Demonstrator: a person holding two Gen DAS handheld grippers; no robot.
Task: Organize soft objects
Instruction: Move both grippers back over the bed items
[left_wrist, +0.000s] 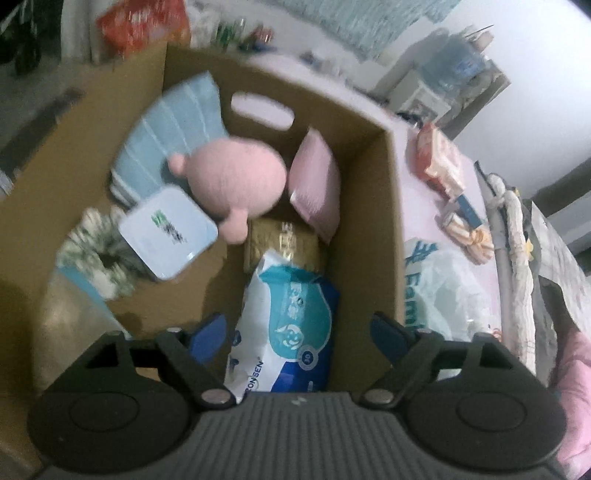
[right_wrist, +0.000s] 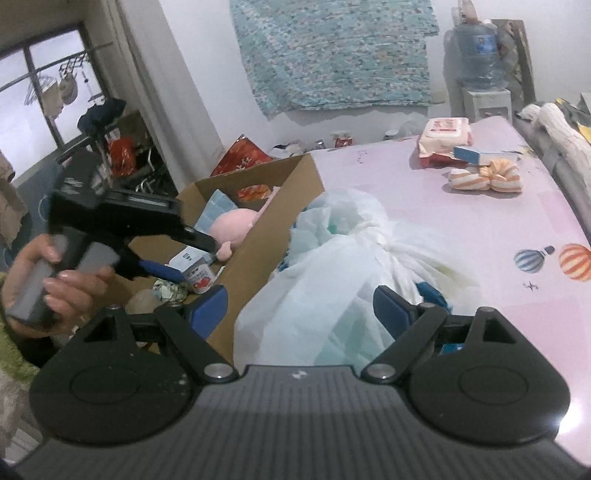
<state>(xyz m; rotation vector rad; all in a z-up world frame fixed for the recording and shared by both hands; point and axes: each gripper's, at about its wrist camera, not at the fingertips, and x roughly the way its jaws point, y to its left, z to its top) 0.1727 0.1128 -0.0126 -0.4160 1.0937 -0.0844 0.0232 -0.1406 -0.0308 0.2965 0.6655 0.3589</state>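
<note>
In the left wrist view an open cardboard box (left_wrist: 373, 206) holds a pink plush toy (left_wrist: 236, 177), a pink pillow (left_wrist: 317, 184), a folded blue striped cloth (left_wrist: 173, 136), a pale blue tissue pack (left_wrist: 166, 232), a gold pack (left_wrist: 284, 243) and a blue-and-white wet wipes pack (left_wrist: 291, 314). My left gripper (left_wrist: 297, 328) hangs open over the wipes pack, touching nothing. In the right wrist view my right gripper (right_wrist: 299, 310) is open, its fingers on either side of a white plastic bag (right_wrist: 332, 266) beside the box (right_wrist: 266, 236). The left gripper (right_wrist: 188, 258), in a hand (right_wrist: 55, 288), reaches into the box.
On the pink table (right_wrist: 461, 229) lie a pink wipes pack (right_wrist: 445, 134), a small blue box (right_wrist: 476, 153) and an orange striped soft bundle (right_wrist: 487, 179). A water bottle (right_wrist: 478, 51) stands at the back right. A floral scrunchie (left_wrist: 99, 254) lies in the box's left corner.
</note>
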